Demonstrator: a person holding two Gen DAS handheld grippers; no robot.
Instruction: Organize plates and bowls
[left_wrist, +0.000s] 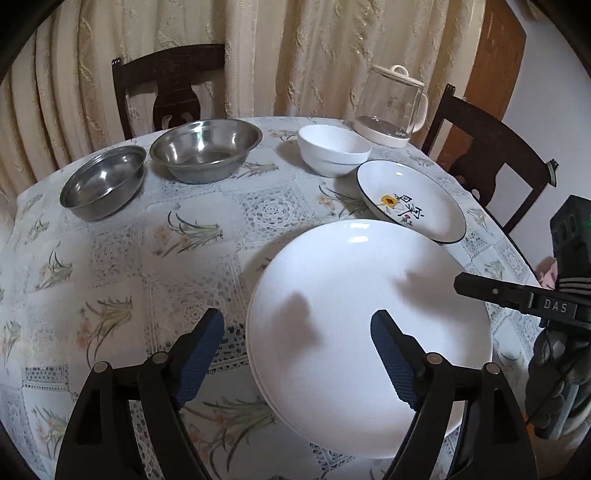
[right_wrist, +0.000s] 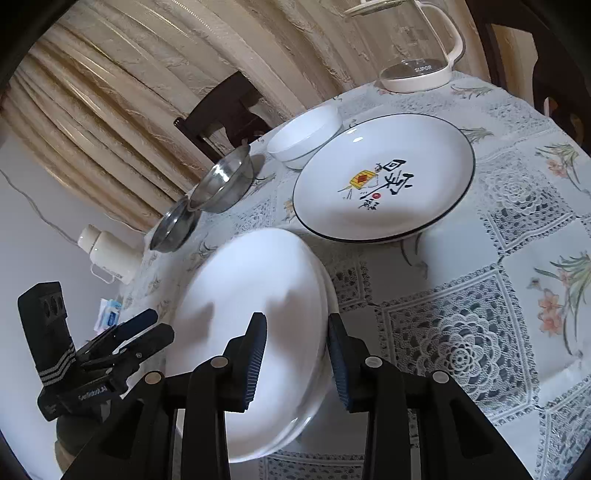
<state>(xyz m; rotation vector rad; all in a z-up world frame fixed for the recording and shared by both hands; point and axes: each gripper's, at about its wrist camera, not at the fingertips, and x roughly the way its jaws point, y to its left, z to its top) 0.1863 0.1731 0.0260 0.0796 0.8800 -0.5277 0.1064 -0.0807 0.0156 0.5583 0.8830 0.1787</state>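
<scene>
Right gripper (right_wrist: 295, 354) jaws parted astride white plates (right_wrist: 255, 317) rim, my guess pre-grasp; left gripper (left_wrist: 295, 354) wide, empty.

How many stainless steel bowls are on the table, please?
2. The smaller steel bowl sits near the table's far left edge, and the larger steel bowl stands just right of it, left of the white bowls. None seems hidden.

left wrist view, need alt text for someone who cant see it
An open claw hovers over the edge of stacked plain white plates on a floral tablecloth. Behind them sit a painted black-rimmed plate, stacked white bowls, two steel bowls and a glass kettle.
</scene>
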